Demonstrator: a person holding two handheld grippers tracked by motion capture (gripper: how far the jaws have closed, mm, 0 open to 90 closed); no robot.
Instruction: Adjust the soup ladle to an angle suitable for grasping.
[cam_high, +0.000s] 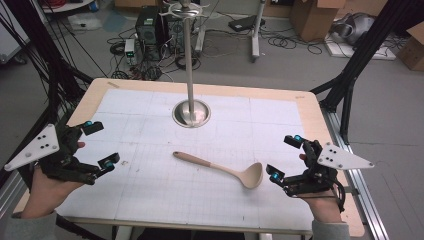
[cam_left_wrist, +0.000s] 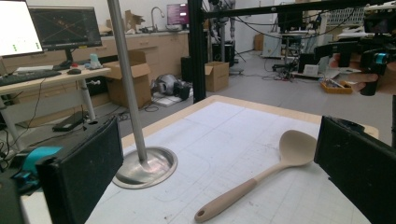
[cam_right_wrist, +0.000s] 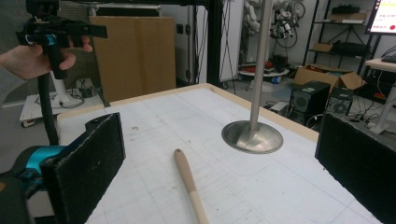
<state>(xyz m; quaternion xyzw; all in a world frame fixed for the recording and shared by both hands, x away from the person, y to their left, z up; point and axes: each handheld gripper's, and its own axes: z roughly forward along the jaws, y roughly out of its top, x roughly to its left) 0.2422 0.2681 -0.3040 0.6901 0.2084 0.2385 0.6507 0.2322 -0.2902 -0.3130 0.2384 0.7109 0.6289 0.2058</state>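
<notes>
- Ladle (cam_high: 222, 169): a beige silicone ladle lies flat near the middle of the tabletop (cam_high: 150, 190), untouched. In the high view its bowl (cam_high: 251, 176) points toward four o'clock and its handle end (cam_high: 176, 155) toward ten o'clock. The left gripper view shows a hanging hole at the handle tip (cam_left_wrist: 201, 214).
- Stand (cam_high: 190, 65): a polished metal pole rises from a round base (cam_high: 191, 113) at twelve o'clock of the ladle, well apart from it. Hooks crown the top of the pole (cam_high: 184, 8); judged from these, the work in hand is probably hanging the ladle there.
- Right tongs (cam_high: 285, 157): released, jaws spread wide and empty, held at three o'clock of the bowl and just beside it. In the right gripper view the handle (cam_right_wrist: 190, 186) runs up between the two black pads.
- Left tongs (cam_high: 101, 144): likewise released and empty, at nine o'clock of the ladle and well apart from the handle end.
- Step in hand, as judged: the approach to a first grasp.
- Advice: take the handle on its slim shaft rather than the rounded bowl, which would likely slip from flat pads.
- Advice: set the pads across the shaft, low to the tabletop, before clenching.
- Advice: leave the hole end free so a hook can pass through it.
- Risk: a grip far from the hole could let the bowl's weight swing the ladle while it is raised past the pole.
</notes>
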